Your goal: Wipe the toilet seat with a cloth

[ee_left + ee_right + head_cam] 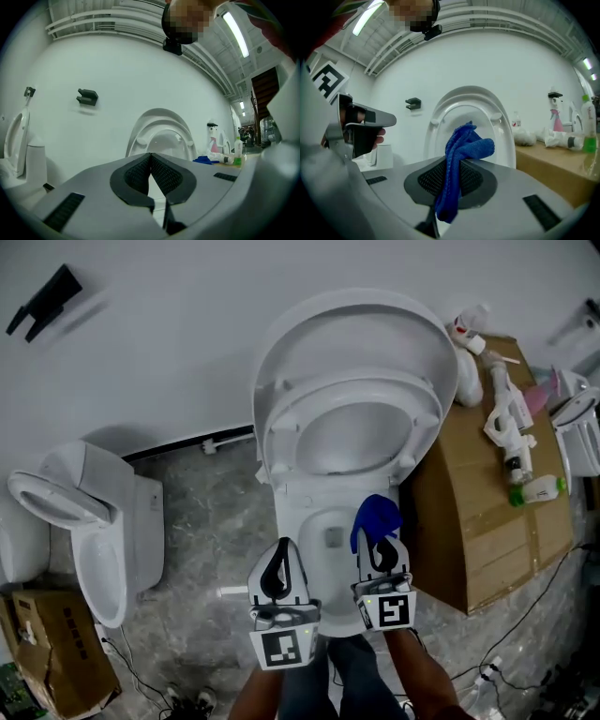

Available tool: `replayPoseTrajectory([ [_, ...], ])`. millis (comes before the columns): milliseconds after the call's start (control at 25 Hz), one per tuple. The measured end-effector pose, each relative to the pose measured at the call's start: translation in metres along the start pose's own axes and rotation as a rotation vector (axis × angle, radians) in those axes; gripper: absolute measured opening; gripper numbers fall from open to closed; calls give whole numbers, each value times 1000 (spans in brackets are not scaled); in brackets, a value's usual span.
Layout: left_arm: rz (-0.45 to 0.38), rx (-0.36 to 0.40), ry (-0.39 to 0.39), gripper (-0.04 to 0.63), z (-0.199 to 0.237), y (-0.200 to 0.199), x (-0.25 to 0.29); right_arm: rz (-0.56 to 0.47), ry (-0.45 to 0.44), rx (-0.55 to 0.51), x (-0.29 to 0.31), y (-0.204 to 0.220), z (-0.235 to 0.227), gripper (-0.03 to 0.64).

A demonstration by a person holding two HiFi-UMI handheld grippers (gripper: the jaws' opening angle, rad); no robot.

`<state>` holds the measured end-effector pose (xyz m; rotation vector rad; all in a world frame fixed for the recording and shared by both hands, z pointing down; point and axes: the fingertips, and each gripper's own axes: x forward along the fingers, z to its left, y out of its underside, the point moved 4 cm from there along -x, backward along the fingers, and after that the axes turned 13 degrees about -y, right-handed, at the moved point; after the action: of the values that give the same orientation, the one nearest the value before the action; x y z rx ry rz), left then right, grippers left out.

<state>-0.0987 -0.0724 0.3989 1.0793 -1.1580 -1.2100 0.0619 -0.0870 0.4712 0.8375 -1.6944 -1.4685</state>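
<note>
A white toilet (302,507) stands against the wall with its seat (281,432) and lid (352,324) raised. My right gripper (382,554) is over the bowl's front right, shut on a blue cloth (375,518) that bunches up above its jaws. In the right gripper view the cloth (461,150) hangs between the pads, with the raised seat (433,136) behind it. Beside it, at the bowl's front left, my left gripper (278,568) is shut with nothing between its jaws. The left gripper view looks past the shut gripper (151,157) at the seat (136,138).
A cardboard box (487,512) at the right carries spray bottles (511,423) and other bottles. A second toilet (94,531) stands at the left, with another box (56,652) below it. A black bracket (42,301) is on the wall. Cables (525,624) run over the floor.
</note>
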Motion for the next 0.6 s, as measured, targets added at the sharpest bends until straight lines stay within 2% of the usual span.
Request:
replayPoseTrajectory([
  [120,7,22,26,17,4,35,14,7,46,9,22,42,-10,58],
  [360,16,45,72,17,17,92,36,118,118,15,56,130,-30,57],
  [600,21,23,67,17,26,123,52,175,199,13,86,179,-59,58],
])
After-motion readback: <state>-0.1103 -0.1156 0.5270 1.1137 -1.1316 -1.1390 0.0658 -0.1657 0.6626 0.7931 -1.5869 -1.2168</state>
